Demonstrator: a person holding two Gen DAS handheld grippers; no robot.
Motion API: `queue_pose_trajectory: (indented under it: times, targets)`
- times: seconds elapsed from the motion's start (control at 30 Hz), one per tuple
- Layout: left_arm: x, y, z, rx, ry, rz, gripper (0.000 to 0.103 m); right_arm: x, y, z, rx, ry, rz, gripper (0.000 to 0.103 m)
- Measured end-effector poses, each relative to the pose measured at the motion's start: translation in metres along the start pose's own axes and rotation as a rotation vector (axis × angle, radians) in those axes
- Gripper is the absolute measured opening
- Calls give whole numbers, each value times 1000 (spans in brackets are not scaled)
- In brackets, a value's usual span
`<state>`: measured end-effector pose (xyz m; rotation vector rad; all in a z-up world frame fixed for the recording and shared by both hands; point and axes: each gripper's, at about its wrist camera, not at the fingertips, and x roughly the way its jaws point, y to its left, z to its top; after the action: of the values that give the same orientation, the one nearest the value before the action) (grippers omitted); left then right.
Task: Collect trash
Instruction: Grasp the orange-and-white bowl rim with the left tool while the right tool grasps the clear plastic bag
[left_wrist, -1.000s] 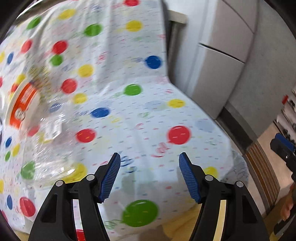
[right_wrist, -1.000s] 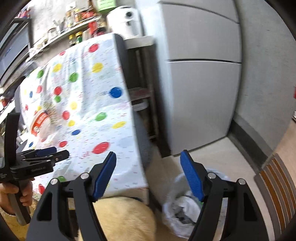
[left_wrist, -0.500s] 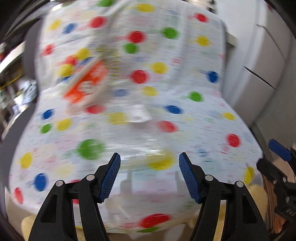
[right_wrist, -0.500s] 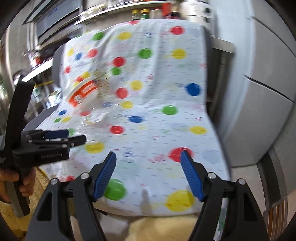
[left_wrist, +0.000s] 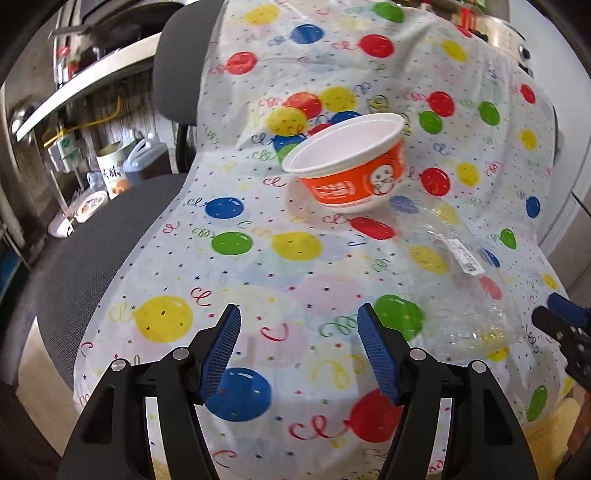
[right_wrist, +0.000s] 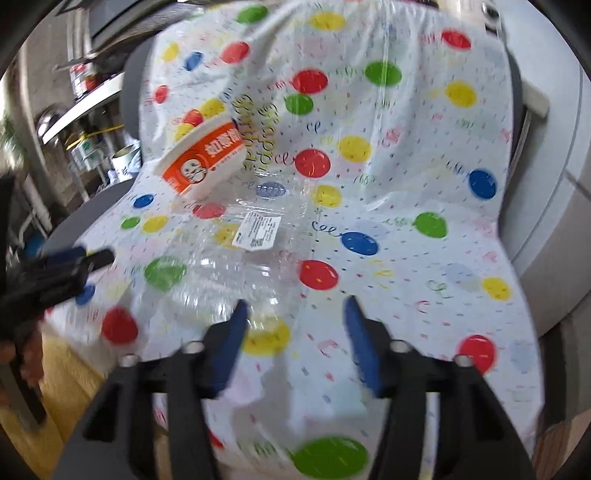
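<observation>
Orange paper noodle bowl (left_wrist: 352, 168) lies tilted on the balloon-print sheet (left_wrist: 295, 266) draped over a chair, far from me; a clear crumpled plastic container (right_wrist: 243, 251) lies just near of it. I am in the approach step. My left claw (left_wrist: 297, 350) hangs wide and empty; my right claw (right_wrist: 293, 339), empty, has just been closing. Next, I judge, the right must straddle the container's rim.

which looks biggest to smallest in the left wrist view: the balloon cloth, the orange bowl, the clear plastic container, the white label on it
1. balloon cloth, fills most of the view
2. clear plastic container and orange bowl: close in apparent size; the container's see-through edges are hard to trace and it lies nearer the camera, so unranked
3. white label, smallest
</observation>
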<state>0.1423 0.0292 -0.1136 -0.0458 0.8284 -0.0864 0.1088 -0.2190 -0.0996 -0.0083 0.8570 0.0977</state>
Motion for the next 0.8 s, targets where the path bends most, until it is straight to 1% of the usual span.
queue_pose_trajectory:
  times: [0.03,0.07,0.17,0.27,0.4,0.43,0.47,0.5,0.53,0.6,0.63,0.7,0.8]
  targets:
    - [1,4,-1,-2,-4,-1,67,6,0,3,5,8,4,40]
    - [3,5,-2,3,-6,-2,67,16,2,8,11,19,-1,39]
    - [7,6,-6,24,-15,-29,67,38,3,20,38,48,-13,38]
    - [14,4,-7,43,-17,-43,67,57,-4,29,91,77,-51,38]
    - [17,4,-8,35,-20,-60,67,78,-14,36,156,117,-16,38]
    - [16,4,-8,35,-23,-61,67,80,-15,37,162,120,-4,30]
    - [16,4,-8,35,-27,-57,67,81,-16,38,176,121,21,19]
    - [15,4,-8,35,-33,-54,67,79,-18,39,194,121,42,18]
    - [15,4,-8,32,-38,-52,67,73,-20,39,201,100,52,13]
    - [14,4,-7,31,-42,-50,67,59,-20,38,175,64,14,10]
    - [15,4,-7,32,-44,-50,67,49,-22,36,154,48,-24,9]
    - [15,1,-6,40,-44,-51,67,38,-29,32,134,36,-73,9]
    - [15,-6,-3,50,-34,-61,67,20,-46,20,103,19,-191,9]
